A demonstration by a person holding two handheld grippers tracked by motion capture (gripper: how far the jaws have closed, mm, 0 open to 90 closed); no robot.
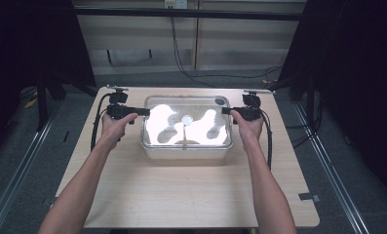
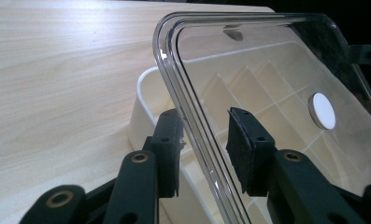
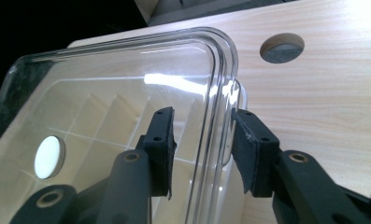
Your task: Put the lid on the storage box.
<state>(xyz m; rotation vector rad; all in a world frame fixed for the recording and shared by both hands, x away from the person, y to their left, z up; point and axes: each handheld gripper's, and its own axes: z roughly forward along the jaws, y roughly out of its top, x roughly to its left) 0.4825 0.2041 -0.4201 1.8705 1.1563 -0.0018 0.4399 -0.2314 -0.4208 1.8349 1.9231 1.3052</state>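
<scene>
Clear plastic lid (image 1: 187, 120) resting on white divided box (image 1: 186, 152) mid-table (image 1: 191, 195), its left rim between parted jaws of left gripper (image 2: 204, 140), its right rim between parted, unclamped jaws of right gripper (image 3: 203, 140).

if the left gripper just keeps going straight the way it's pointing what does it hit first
Most likely the clear lid: its rim already runs between the left gripper pads, so going on would slide the jaws further over it, above the divided white box.

My arms were bare; my grippers (image 1: 141, 111) (image 1: 226, 110) were black, with brass-ringed screws, rough dark pads (image 2: 241, 144) and black trailing cables (image 1: 97, 122).
</scene>
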